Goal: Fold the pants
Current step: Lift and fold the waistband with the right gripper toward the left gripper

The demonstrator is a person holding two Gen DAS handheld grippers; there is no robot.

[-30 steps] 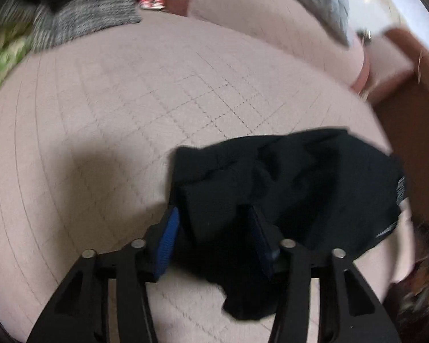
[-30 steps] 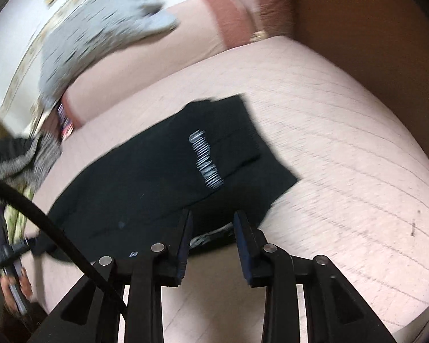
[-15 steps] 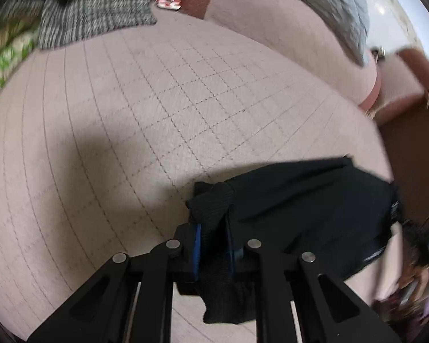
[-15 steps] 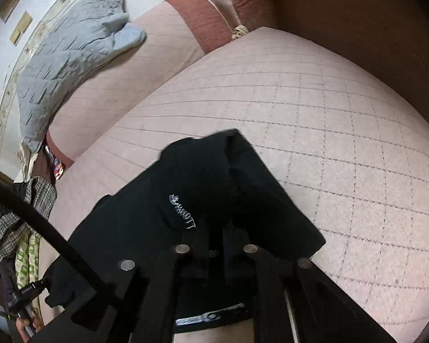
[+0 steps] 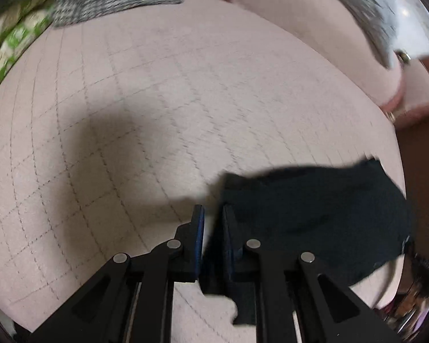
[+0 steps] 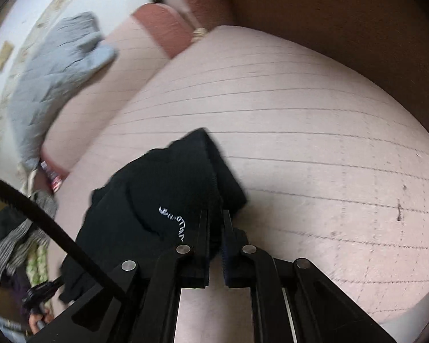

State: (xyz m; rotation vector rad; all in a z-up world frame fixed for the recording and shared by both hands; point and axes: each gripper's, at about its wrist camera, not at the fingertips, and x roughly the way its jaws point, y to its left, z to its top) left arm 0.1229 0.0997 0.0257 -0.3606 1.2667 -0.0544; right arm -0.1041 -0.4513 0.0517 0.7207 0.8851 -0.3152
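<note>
Pink quilted bed fills our view. Black pants bunched on it, lifted at near edge, white lettering showing. Our left gripper clamped on one pants corner, right gripper pinching fabric fold at other end.

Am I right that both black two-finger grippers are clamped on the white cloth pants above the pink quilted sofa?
Not quite: the pants are black, as the right wrist view shows. Both the left gripper and the right gripper are clamped on them above the pink quilted sofa.
</note>
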